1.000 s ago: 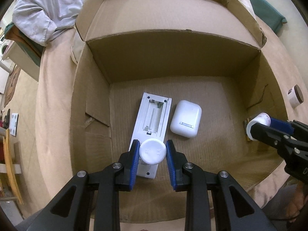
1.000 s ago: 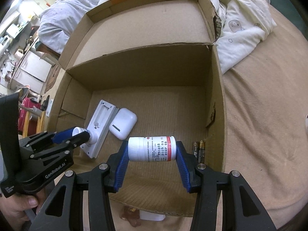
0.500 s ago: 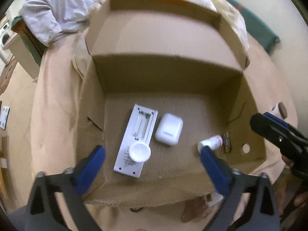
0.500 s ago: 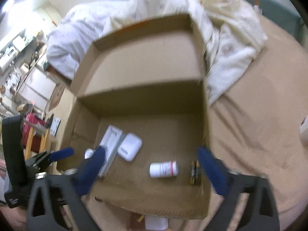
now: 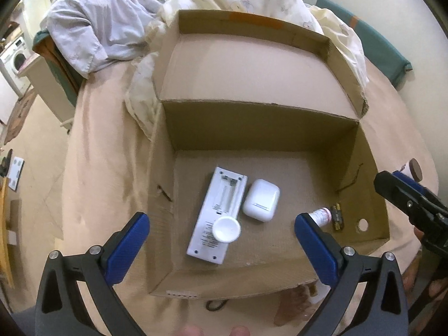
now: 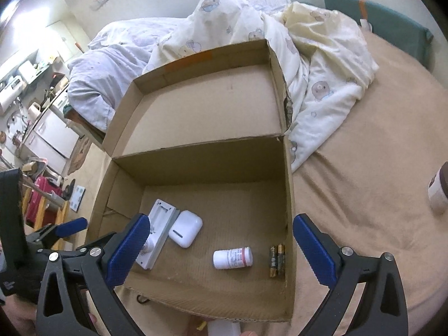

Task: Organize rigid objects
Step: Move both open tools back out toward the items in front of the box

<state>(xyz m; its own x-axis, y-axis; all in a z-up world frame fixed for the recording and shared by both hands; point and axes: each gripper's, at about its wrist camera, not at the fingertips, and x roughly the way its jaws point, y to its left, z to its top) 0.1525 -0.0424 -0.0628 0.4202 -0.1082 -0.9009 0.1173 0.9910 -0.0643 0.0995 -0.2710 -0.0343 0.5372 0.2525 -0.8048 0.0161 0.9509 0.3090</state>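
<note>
Inside the cardboard box [image 6: 289,196], we see the pill bottle [image 6: 232,257] lying on its side, long axis running left to right, just beside two batteries [image 6: 277,260]. Our right gripper [image 6: 221,247] hangs over it, jaws spread wide and holding nothing, so it is the nearer one. Our left gripper [image 5: 222,238] is equally wide and empty above the small white bottle [image 5: 226,229] standing on the remote [image 5: 217,214], next to the earbud case [image 5: 261,200]. Only the left view shows that bottle's round top; the right view shows the pill bottle's whole label.

Matt corrugated cardboard box [image 5: 280,268]; glossy plastic earbud case [image 5: 261,200]
</note>
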